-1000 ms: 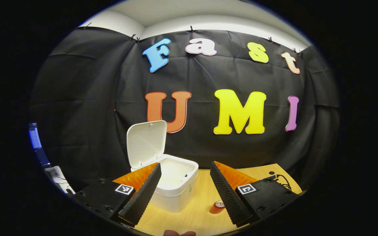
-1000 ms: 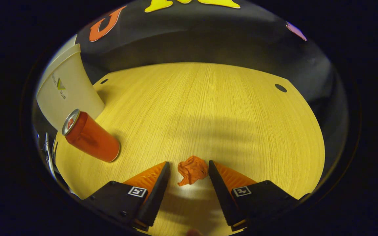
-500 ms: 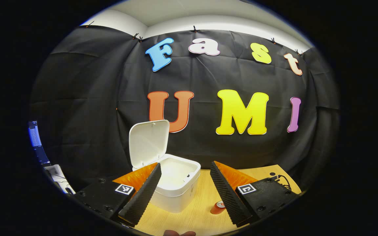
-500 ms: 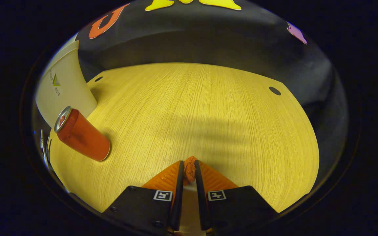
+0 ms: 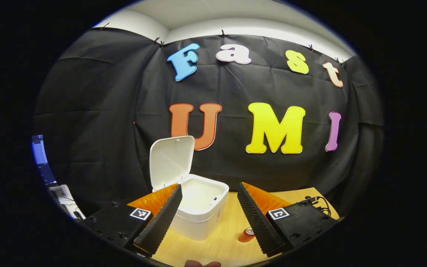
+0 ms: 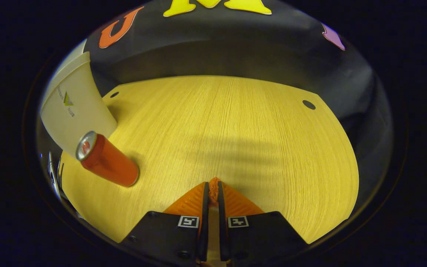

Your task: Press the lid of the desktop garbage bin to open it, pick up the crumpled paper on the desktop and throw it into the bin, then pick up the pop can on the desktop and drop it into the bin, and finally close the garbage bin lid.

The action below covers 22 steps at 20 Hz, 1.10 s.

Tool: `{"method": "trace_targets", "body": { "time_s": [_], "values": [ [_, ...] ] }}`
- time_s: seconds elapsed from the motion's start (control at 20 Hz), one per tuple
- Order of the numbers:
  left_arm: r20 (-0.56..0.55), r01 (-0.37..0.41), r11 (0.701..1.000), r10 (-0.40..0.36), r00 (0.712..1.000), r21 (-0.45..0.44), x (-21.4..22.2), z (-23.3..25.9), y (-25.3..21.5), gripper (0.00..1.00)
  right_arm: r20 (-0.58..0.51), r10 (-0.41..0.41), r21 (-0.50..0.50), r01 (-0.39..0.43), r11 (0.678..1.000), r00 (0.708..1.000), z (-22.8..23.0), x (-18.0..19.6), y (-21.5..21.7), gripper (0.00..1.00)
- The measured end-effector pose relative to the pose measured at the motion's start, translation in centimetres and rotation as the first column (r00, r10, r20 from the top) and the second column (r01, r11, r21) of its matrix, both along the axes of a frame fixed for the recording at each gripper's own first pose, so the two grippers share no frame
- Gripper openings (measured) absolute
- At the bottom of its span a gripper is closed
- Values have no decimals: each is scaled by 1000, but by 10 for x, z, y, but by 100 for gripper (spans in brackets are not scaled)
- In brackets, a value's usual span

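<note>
Wooden desktop (image 6: 235, 129) spreads ahead of the right gripper (image 6: 212, 189), which is clamped on the crumpled paper (image 6: 213, 184); only a thin edge is held, so it may slip out on the way to the open garbage bin (image 5: 198, 207). One second ago these fingers were apart around it. Left gripper (image 5: 209, 202) hangs open; the pop can (image 6: 108, 161) stands to the right gripper's left.

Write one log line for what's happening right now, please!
bin lid: open | right tool: shut on crumpled paper | pop can: on desktop | left tool: open
</note>
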<state>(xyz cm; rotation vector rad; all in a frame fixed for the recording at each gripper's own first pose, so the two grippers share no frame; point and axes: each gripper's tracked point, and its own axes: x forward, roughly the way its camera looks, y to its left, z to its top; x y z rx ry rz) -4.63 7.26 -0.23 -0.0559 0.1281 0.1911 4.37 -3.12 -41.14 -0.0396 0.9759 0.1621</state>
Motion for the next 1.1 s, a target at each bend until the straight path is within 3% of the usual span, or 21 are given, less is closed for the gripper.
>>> {"method": "trace_targets", "body": {
  "time_s": [0.3,0.65,1.1],
  "values": [
    [17,-8,1000,8,1000,0,-7,3,13,99,176,16,120,-37,992,984,114,12,52,13],
    [34,7,1000,-7,999,17,-16,8,22,99,334,31,170,-92,981,942,217,24,85,13],
    [35,-15,1000,15,999,14,-29,8,39,99,526,153,199,-296,934,837,319,42,184,13]
  ]
}}
